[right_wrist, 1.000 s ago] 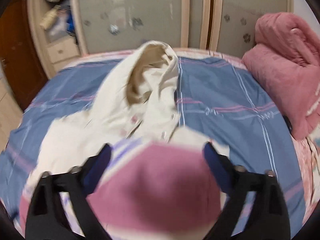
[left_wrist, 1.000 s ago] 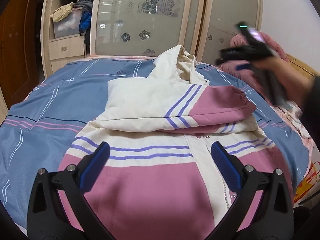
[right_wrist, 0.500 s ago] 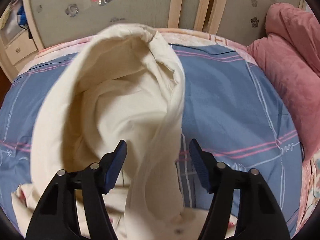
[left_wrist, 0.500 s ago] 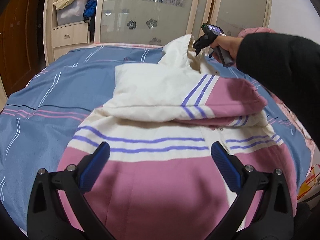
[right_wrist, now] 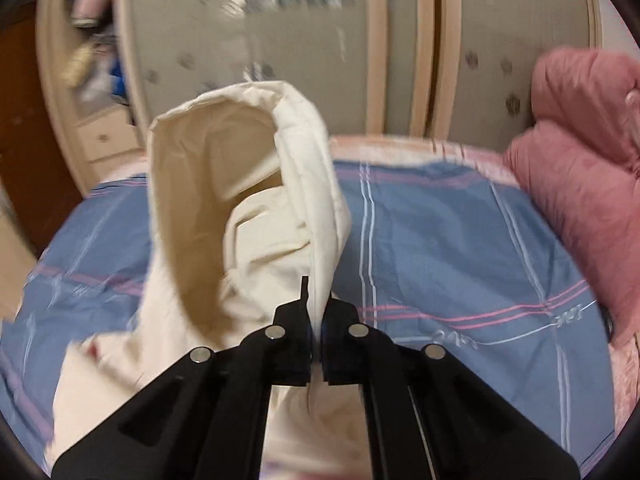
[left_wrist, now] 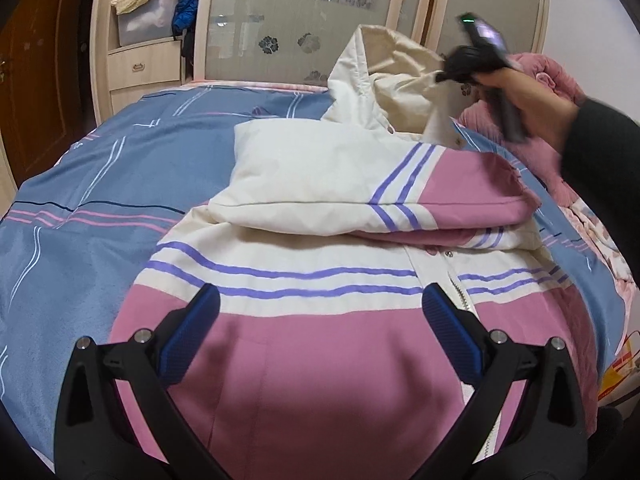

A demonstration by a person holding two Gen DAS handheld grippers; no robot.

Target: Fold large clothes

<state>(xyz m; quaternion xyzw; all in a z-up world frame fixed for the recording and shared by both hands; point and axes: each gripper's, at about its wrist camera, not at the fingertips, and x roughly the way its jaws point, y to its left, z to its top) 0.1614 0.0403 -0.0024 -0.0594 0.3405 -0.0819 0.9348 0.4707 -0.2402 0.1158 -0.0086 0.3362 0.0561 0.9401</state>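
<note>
Right gripper (right_wrist: pixel 316 344): we found it clamped on the hood (right_wrist: pixel 224 184) edge.
Left gripper (left_wrist: pixel 320 332): we found it wide open, empty, above the jacket (left_wrist: pixel 320 360).

Home bedroom: bed (left_wrist: pixel 100 168) with striped blue cover, wardrobe (left_wrist: pixel 256 20), pink quilt (right_wrist: pixel 580 168).

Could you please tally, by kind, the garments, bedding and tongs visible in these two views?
Jacket: 1
Blue bedspread: 1
Pink quilt: 1
Tongs, left tongs and right tongs: 2
Total: 5
</note>
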